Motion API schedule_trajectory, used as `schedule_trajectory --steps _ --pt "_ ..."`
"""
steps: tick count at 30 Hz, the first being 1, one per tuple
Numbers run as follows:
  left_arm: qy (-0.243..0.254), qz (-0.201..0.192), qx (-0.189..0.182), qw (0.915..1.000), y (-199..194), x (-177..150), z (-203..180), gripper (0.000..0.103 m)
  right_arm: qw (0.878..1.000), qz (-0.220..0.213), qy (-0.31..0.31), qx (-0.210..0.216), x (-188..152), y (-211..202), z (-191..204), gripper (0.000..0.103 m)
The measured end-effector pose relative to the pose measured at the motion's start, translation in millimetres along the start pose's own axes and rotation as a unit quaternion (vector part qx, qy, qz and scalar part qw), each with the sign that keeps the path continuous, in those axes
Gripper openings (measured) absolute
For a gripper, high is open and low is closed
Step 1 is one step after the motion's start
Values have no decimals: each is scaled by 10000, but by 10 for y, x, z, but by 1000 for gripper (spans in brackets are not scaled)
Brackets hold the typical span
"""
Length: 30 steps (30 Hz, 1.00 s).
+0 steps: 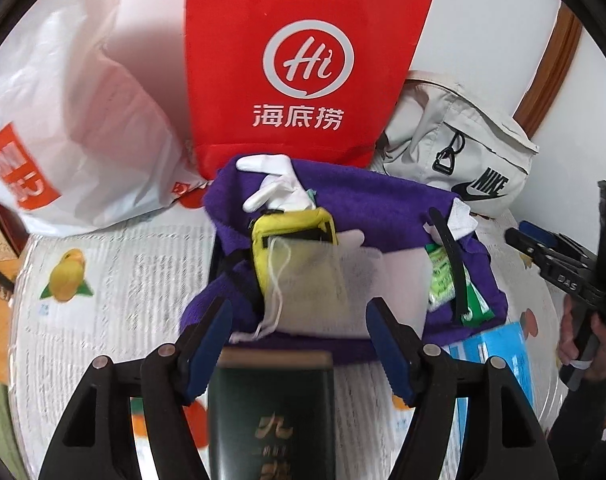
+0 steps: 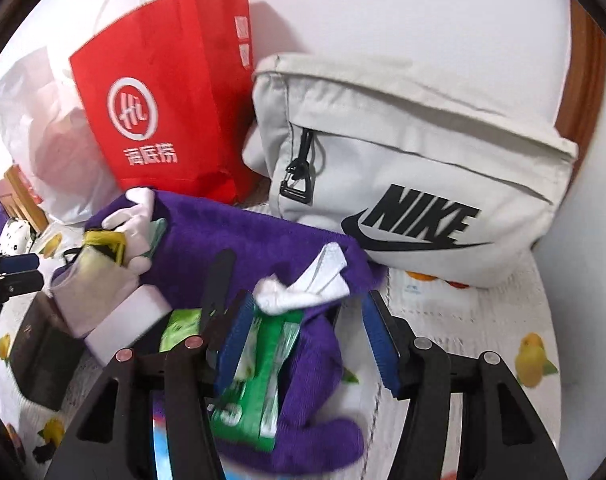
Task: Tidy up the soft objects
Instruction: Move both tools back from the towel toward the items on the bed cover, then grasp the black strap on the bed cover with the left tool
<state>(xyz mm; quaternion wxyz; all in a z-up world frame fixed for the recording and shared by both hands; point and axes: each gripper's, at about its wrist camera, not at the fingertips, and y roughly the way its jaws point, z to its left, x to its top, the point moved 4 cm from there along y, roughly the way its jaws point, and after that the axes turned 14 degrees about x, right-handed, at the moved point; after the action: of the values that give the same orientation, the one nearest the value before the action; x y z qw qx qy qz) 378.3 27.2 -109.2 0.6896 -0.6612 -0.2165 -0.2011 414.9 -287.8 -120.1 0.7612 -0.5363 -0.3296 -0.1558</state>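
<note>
Left wrist view: the left gripper (image 1: 299,340) stands wide open, holding nothing — a dark green box (image 1: 269,412) lies between its fingers. Just beyond, the purple towel (image 1: 375,208) carries a yellow pouch (image 1: 293,226) and a white mesh bag (image 1: 307,280). A red paper bag (image 1: 299,60) stands behind.

Right wrist view: the right gripper (image 2: 309,340) is open and empty — over the purple towel (image 2: 239,236), beside a green packet (image 2: 259,376). A Nike bag (image 2: 407,184) sits far right.

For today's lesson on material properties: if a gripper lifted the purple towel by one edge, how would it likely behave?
The purple towel lies rumpled and folded over itself, so it would probably drape limply. Its plush pile suggests good grip, not slip. The yellow pouch, white glove and green packet resting on it would likely slide off.
</note>
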Motion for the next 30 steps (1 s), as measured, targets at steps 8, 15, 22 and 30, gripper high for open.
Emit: schedule_trajectory --steps 8,15,22,30 --pt "-66 15 33 10000 -351 -506 130 71 9994 -1 -8 338 -508 -549 547 57" --pt "-10 149 -57 9999 -533 -1156 179 71 9974 81 -17 721 -1119 -852 1110 57" --pt "257 394 -116 9988 -464 -1761 106 71 9949 341 -80 949 -1559 -858 1489 57" --pt "1454 115 163 9892 -347 -2206 -129 59 9949 395 99 920 -1787 -871 1550 57"
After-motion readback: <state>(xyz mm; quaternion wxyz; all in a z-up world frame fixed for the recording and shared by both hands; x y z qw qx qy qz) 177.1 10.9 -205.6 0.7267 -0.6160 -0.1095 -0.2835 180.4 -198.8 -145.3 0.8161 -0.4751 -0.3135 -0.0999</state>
